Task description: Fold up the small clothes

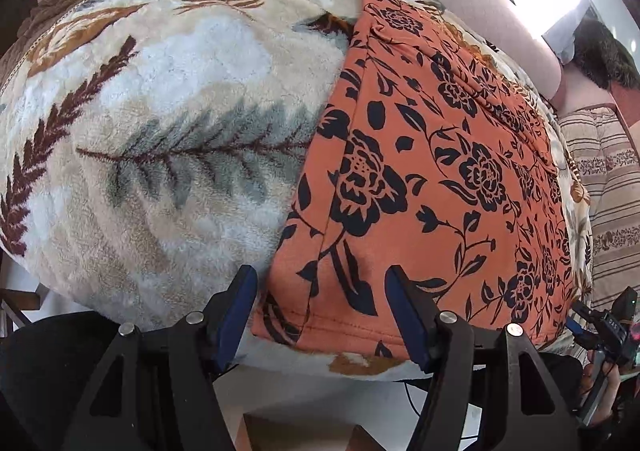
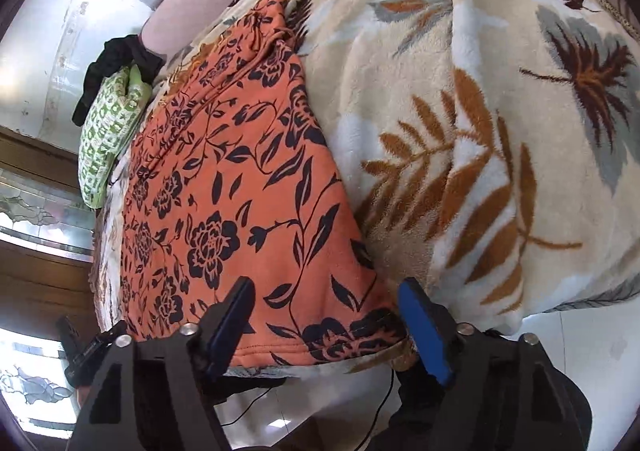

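Observation:
An orange garment with black flowers [image 1: 432, 179] lies spread flat on a plush leaf-patterned blanket [image 1: 168, 99]. In the left wrist view my left gripper [image 1: 322, 283] is open, its blue-padded fingers straddling the garment's near left hem corner without closing on it. In the right wrist view the same garment [image 2: 240, 179] lies on the blanket [image 2: 480, 111]. My right gripper [image 2: 326, 293] is open, with its fingers on either side of the garment's near right hem corner.
A green patterned cloth [image 2: 108, 139] and a black cloth [image 2: 116, 63] lie at the far end of the bed. A striped cushion [image 1: 608, 187] lies right of the blanket. The bed's front edge drops to a light floor [image 2: 592, 339] with cables.

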A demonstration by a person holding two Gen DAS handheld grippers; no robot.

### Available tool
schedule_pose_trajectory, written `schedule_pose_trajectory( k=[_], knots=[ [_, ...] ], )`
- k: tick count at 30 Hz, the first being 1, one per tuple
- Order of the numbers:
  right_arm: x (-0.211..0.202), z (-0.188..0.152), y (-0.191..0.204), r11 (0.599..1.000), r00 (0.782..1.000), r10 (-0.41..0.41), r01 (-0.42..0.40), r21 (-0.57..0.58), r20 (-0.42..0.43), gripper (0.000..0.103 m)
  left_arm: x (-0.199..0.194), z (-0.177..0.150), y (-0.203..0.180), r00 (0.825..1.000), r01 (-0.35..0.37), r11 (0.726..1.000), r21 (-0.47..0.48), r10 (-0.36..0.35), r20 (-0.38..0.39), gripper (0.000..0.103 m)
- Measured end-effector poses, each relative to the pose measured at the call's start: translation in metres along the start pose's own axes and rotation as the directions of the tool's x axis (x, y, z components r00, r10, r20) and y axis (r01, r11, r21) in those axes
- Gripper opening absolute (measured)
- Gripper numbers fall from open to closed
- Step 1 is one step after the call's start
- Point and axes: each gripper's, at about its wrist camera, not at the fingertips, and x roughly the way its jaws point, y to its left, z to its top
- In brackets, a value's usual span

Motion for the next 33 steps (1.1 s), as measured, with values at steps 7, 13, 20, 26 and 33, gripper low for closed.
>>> schedule_pose_trajectory(
  k=[7, 13, 20, 26, 33],
  knots=[
    [0.008, -0.005, 0.01, 0.996, 0.997, -0.069, 0.068, -0.05, -0.022, 0.03, 0.003, -0.006, 0.002, 1.0, -0.008, 1.0, 0.01, 0.008, 0.005, 0.046],
    [0.001, -0.008, 0.017, 0.993, 0.995, -0.095, 0.094, -0.077, -0.011, 0.027, 0.0, -0.005, 0.007, 1.0, -0.01, 1.0, 0.01, 0.01, 0.002, 0.025],
    [0.012, -0.01, 0.016, 0.997, 0.996, -0.069, 0.068, -0.027, -0.058, 0.081, 0.004, -0.008, 0.004, 1.0, 0.0, 1.0, 0.009, 0.001, -0.023, 0.059],
    [0.01, -0.011, 0.016, 0.997, 0.995, -0.073, 0.07, -0.045, -0.064, 0.016, -0.003, -0.006, 0.001, 1.0, -0.009, 0.999, 0.042, 0.009, -0.015, 0.013],
    [-0.022, -0.004, 0.029, 0.998, 0.999, 0.046, -0.046, -0.039, 0.012, 0.009, -0.044, 0.007, -0.007, 0.994, 0.058, 0.997, 0.041, -0.062, 0.092, 0.012]
  ],
)
